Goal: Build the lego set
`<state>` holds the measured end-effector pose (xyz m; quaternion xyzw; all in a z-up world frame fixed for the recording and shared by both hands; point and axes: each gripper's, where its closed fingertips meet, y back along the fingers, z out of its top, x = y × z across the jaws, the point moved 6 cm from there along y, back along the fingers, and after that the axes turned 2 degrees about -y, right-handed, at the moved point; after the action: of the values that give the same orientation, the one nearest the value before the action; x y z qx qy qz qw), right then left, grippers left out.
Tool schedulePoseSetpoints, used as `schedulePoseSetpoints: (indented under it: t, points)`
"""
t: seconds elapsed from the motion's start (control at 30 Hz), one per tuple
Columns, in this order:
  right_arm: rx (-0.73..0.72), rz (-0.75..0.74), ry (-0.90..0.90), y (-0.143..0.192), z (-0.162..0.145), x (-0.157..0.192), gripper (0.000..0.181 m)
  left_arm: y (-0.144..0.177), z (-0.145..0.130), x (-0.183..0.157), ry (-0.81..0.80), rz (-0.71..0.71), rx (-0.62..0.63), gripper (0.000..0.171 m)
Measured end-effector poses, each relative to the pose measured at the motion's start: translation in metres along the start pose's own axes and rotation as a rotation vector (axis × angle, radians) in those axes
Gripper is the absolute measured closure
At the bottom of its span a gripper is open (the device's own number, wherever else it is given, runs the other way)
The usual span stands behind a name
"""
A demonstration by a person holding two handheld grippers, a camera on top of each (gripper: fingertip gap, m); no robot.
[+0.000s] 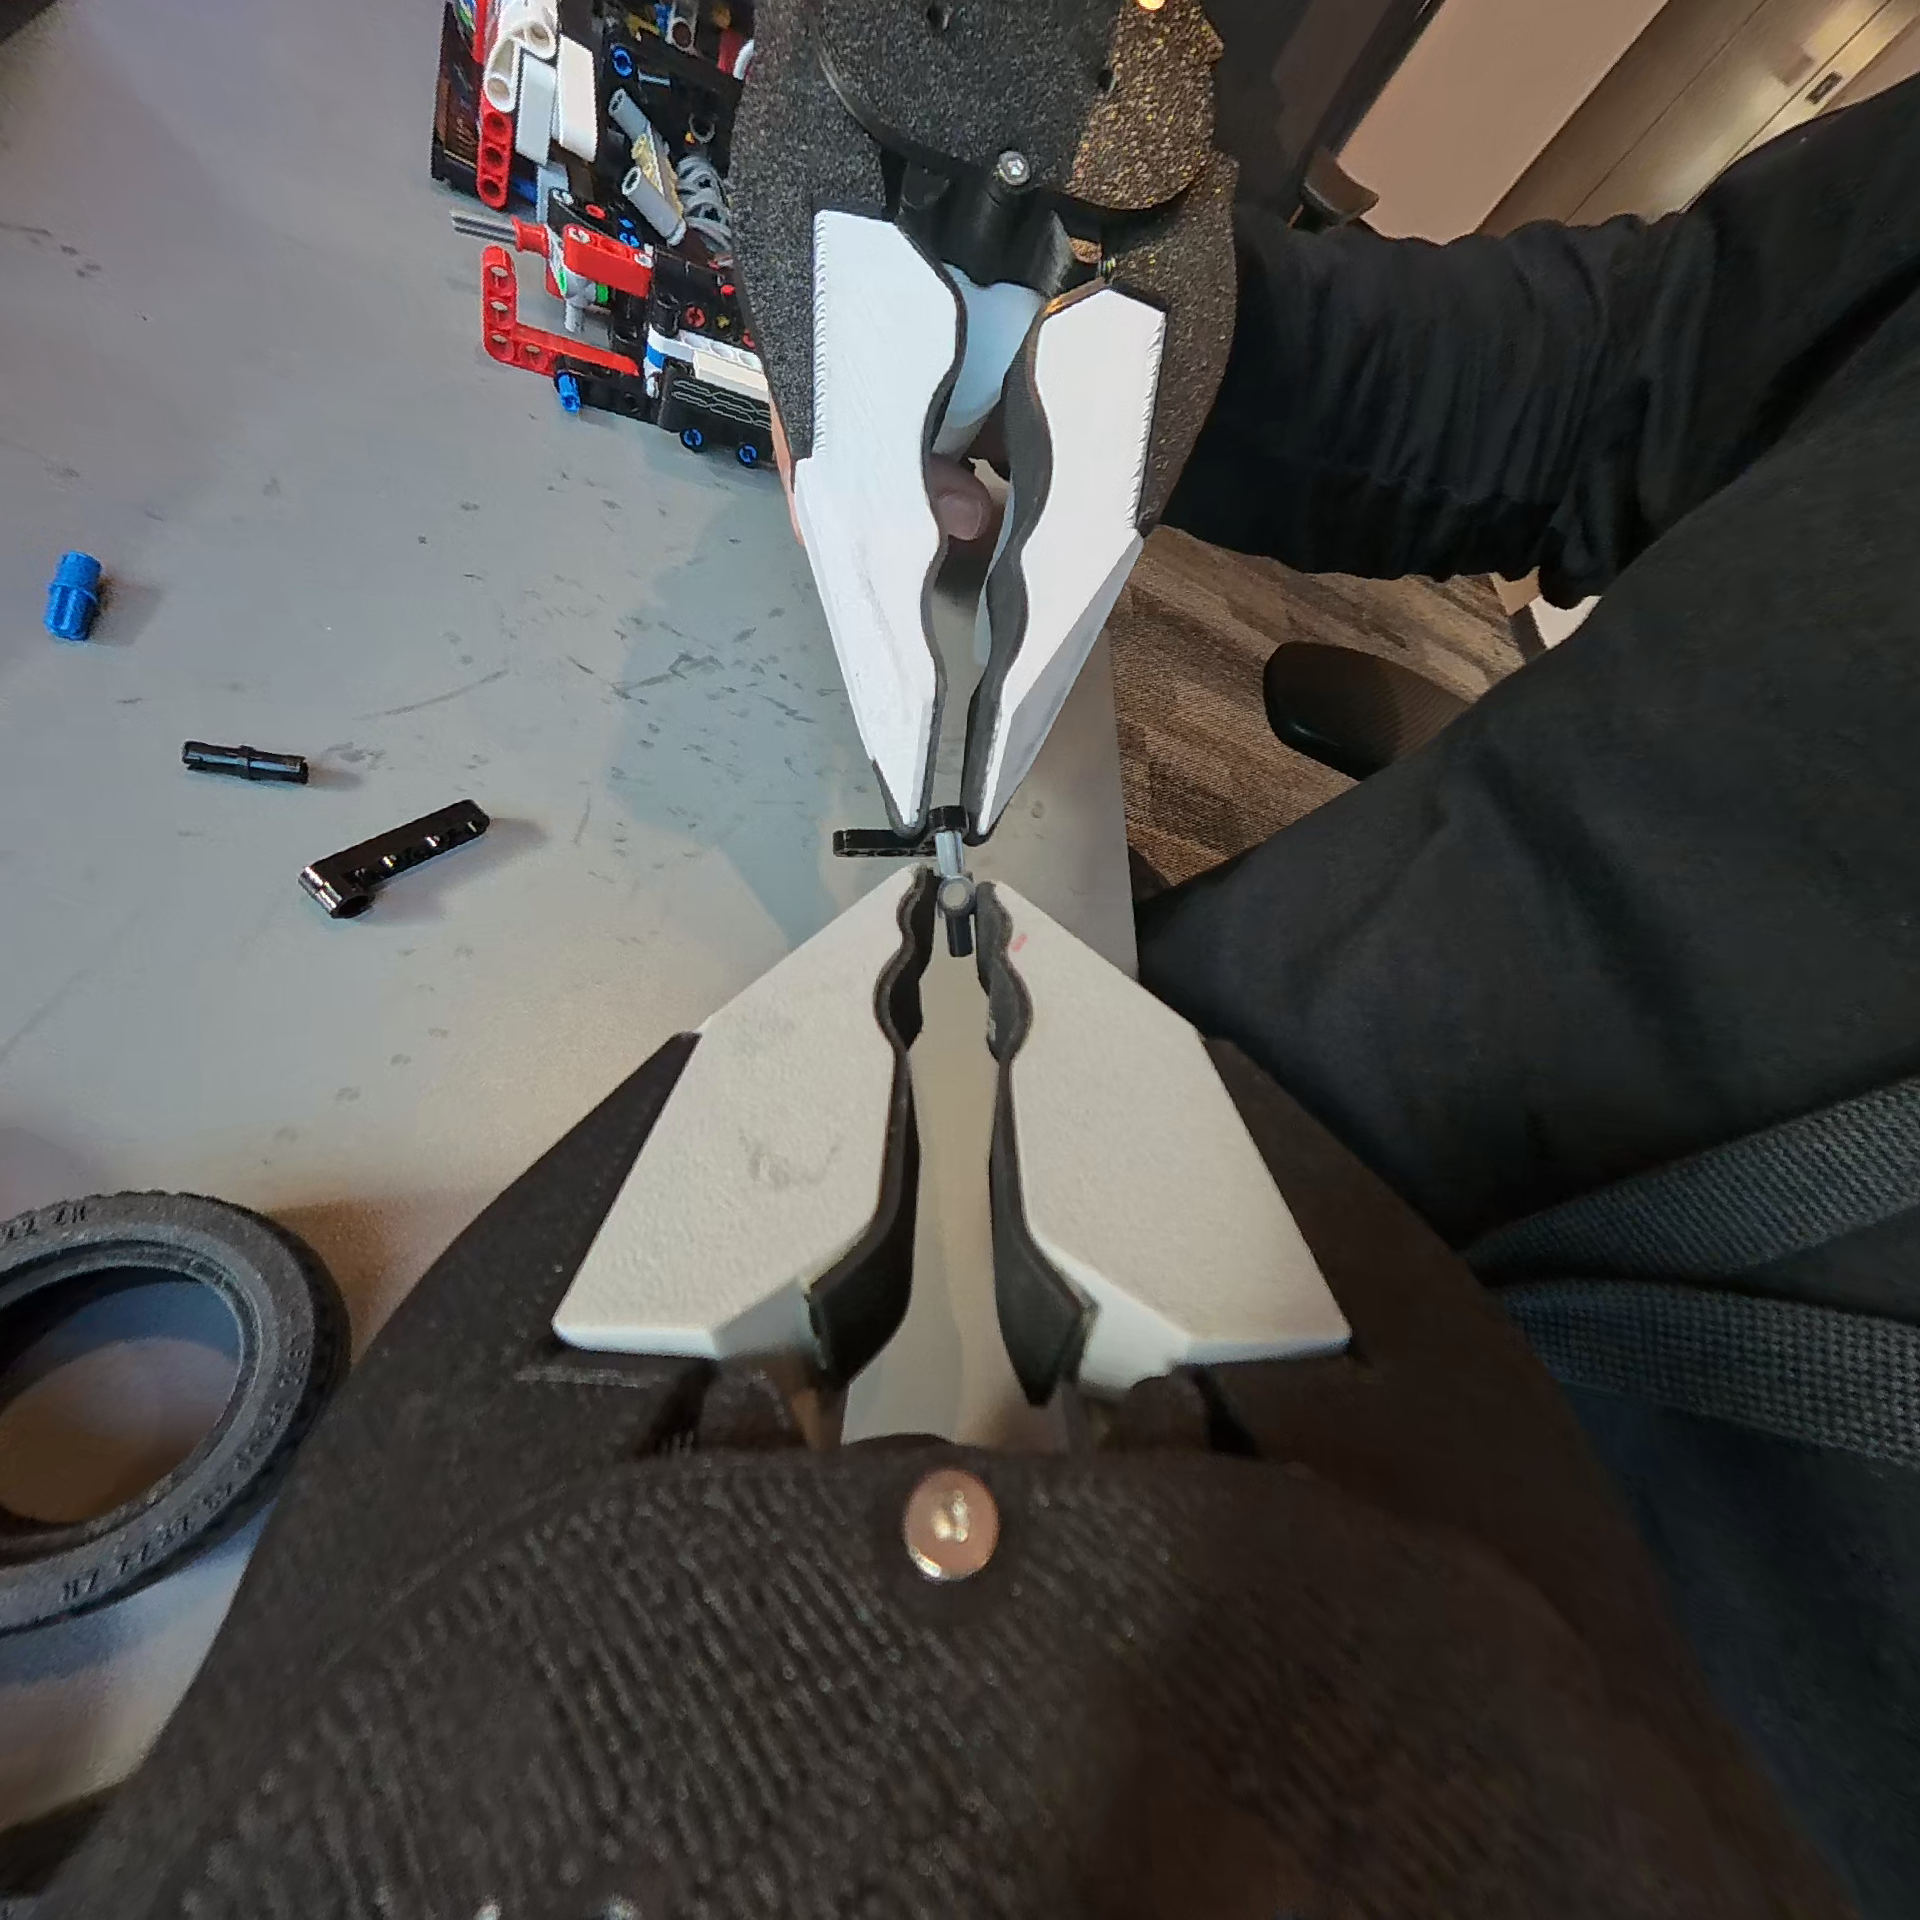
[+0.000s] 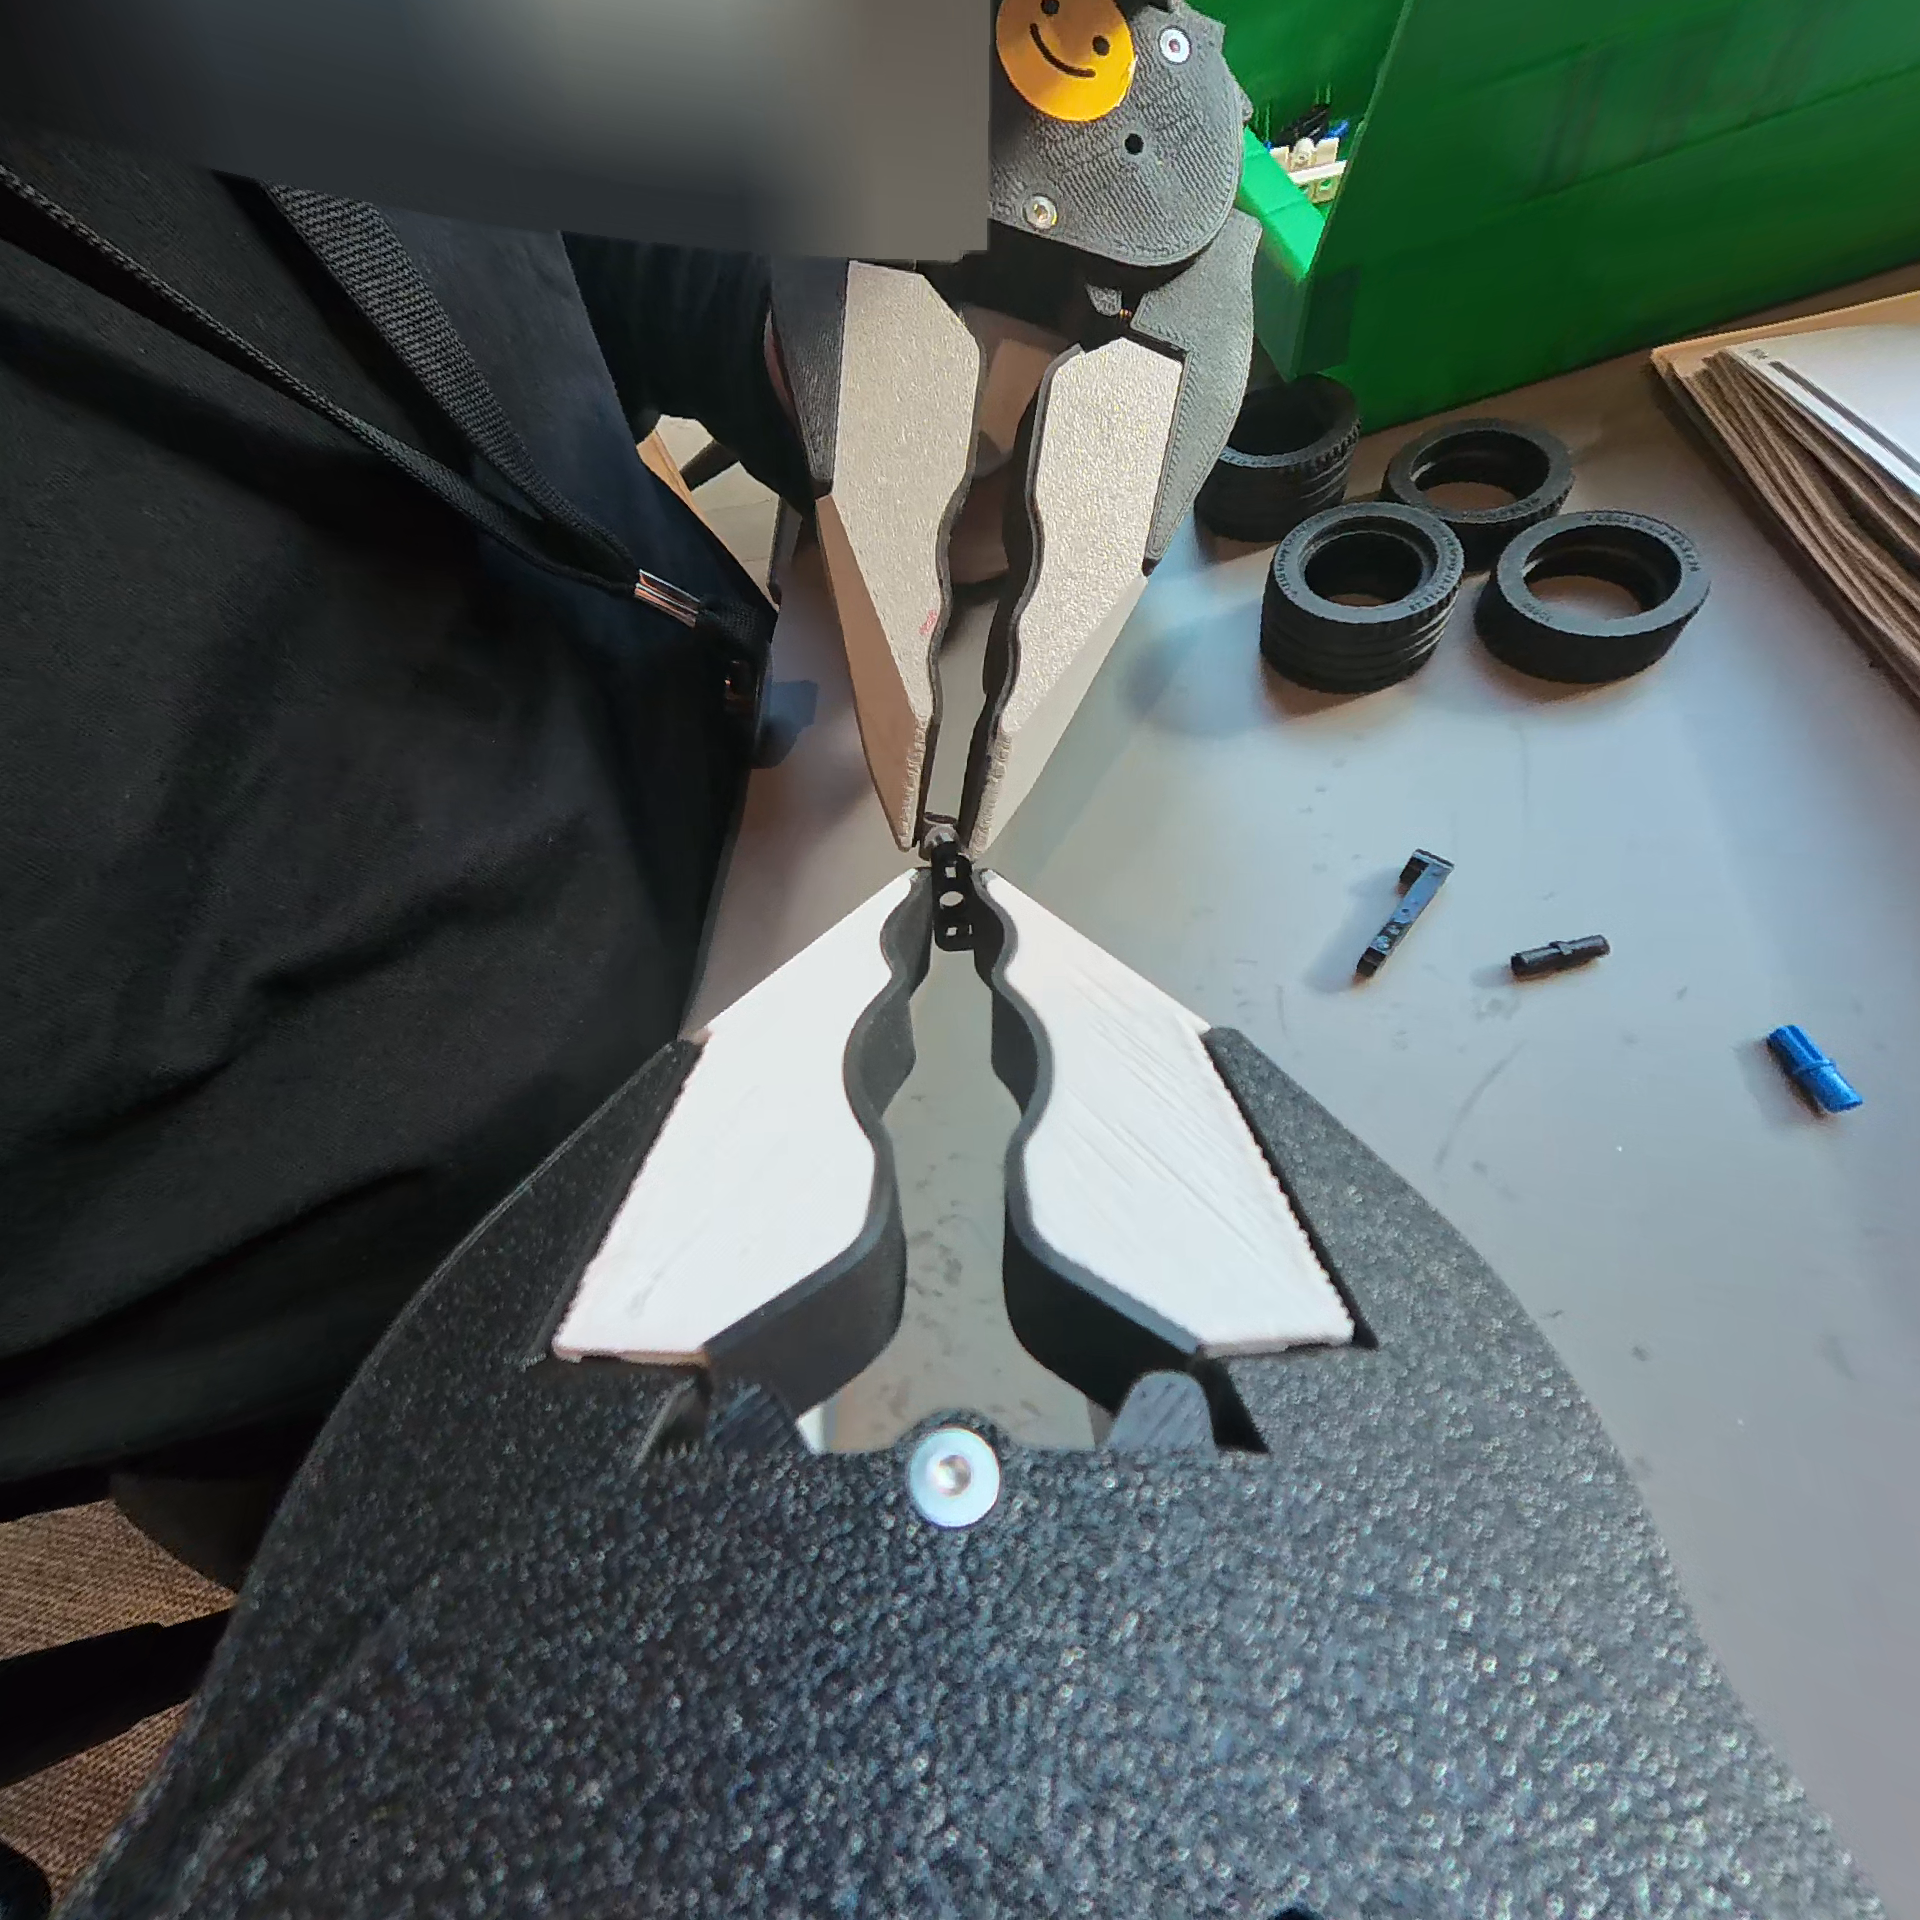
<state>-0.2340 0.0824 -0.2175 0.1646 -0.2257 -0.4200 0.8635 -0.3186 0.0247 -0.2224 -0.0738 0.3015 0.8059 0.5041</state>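
Observation:
In the left wrist view my left gripper (image 1: 951, 891) is shut on a small grey and black pin connector (image 1: 956, 920). My right gripper (image 1: 940, 826) comes from above, tip to tip with it, shut on a short black beam (image 1: 878, 840). A grey axle stub (image 1: 948, 854) bridges the two pieces. In the right wrist view my right gripper (image 2: 951, 881) holds the black beam (image 2: 951, 914) with its holes showing. The left gripper (image 2: 945, 816) meets it from above. Both are held over the grey table's edge (image 1: 1081, 748).
On the table lie a blue pin (image 1: 73, 594), a black pin (image 1: 245, 761), a black L-beam (image 1: 395, 860), a tyre (image 1: 135, 1382) and a pile of parts (image 1: 623, 208). Several tyres (image 2: 1361, 592), a green bin (image 2: 1610, 177) and a booklet stack (image 2: 1818, 468) stand on the right. A person in black sits close. My two grippers' fingertips are within a few centimetres of each other.

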Motion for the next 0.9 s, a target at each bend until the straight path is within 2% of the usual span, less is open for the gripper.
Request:
schedulePoseSetpoints:
  t: [0.57,0.9]
  points:
    - [-0.005,-0.001,0.009,0.0006,0.0013,-0.0002,0.175,0.0017,0.0009,-0.0011,-0.016,0.007,-0.016,0.167]
    - [0.048,-0.001,0.026,-0.0015,-0.0016,0.0001,0.175,-0.0022,-0.0018,-0.0011,-0.027,0.025,0.028,0.167]
